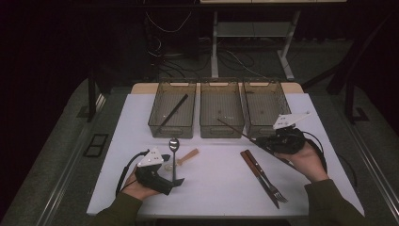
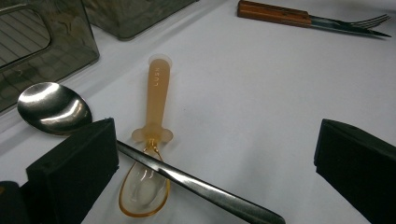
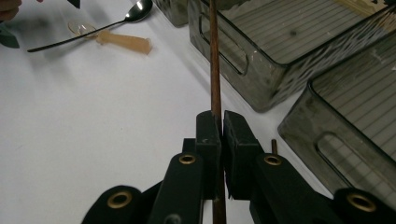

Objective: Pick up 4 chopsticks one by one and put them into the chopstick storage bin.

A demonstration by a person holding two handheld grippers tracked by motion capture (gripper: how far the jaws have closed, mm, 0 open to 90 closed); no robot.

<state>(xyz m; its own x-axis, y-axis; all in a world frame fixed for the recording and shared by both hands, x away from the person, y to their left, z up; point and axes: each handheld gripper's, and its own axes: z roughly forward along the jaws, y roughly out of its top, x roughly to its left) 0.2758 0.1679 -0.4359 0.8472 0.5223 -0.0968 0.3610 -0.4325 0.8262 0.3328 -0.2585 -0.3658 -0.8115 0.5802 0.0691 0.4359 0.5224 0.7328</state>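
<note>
My right gripper [image 1: 261,141] [image 3: 221,122] is shut on a thin brown chopstick [image 1: 233,128] [image 3: 215,56]. The stick's far end points at the front of the middle bin [image 1: 221,133]. My left gripper [image 1: 175,181] [image 2: 215,140] rests open low over the white table at the front left. A metal spoon [image 1: 174,144] [image 2: 53,107] lies there, its handle running between the open jaws. An amber plastic spoon [image 1: 187,157] [image 2: 156,98] lies crossed under that handle. Neither pad touches either spoon.
Three smoky clear bins stand in a row at the back; the left bin [image 1: 171,135] holds another dark chopstick [image 1: 174,112], and the right bin [image 1: 263,84] is behind my right hand. A wooden-handled knife and fork [image 1: 258,172] [image 2: 275,13] lie side by side at the front right.
</note>
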